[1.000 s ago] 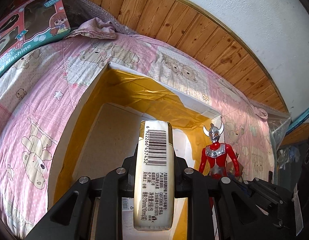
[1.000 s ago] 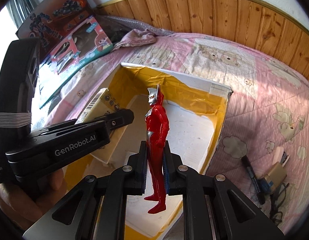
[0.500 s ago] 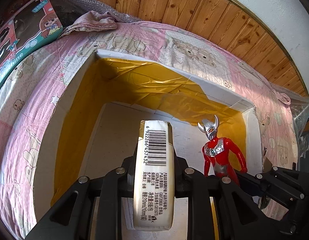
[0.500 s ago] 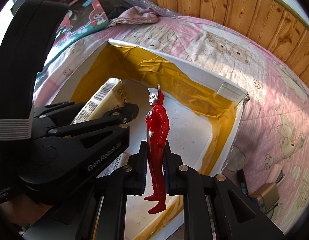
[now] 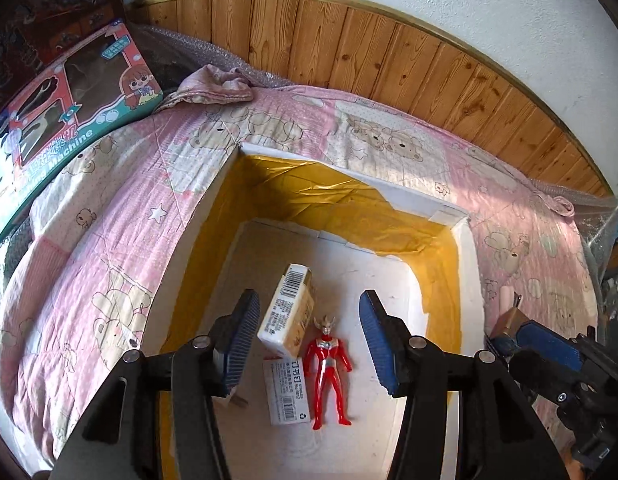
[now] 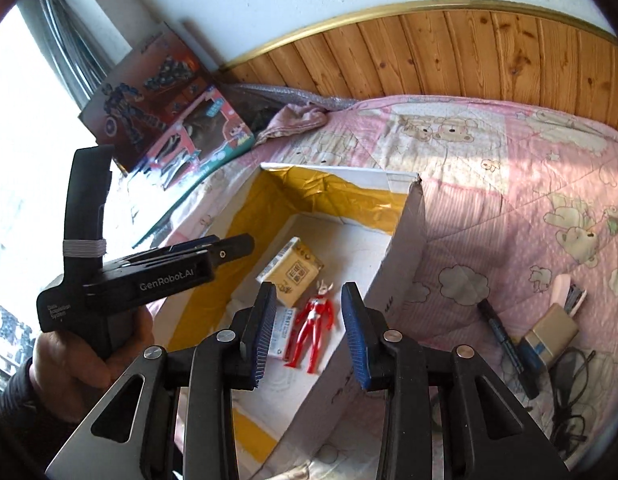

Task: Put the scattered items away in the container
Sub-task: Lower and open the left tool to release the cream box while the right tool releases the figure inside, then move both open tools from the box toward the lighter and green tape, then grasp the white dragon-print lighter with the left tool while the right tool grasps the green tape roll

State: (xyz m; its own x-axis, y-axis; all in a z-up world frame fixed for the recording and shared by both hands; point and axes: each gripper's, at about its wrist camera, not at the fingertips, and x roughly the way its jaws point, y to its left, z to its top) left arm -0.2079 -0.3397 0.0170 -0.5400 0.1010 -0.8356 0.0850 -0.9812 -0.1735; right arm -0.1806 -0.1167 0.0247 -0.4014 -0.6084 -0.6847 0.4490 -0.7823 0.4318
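A white box lined with yellow tape sits open on the pink bed. On its floor lie a cream carton with a barcode, a red and silver figure and a small white staple box. My left gripper hangs open above them, holding nothing; it also shows in the right wrist view as the left gripper. My right gripper is open and empty above the box's near right part.
Right of the box on the quilt lie a black marker, a brown and blue block, a pink stapler and a black cable. Toy boxes lean at the bed's left end. Wood panelling backs the bed.
Both grippers opened and pulled up and back. The carton left my left gripper and the red figure left my right gripper; both now lie on the box floor.
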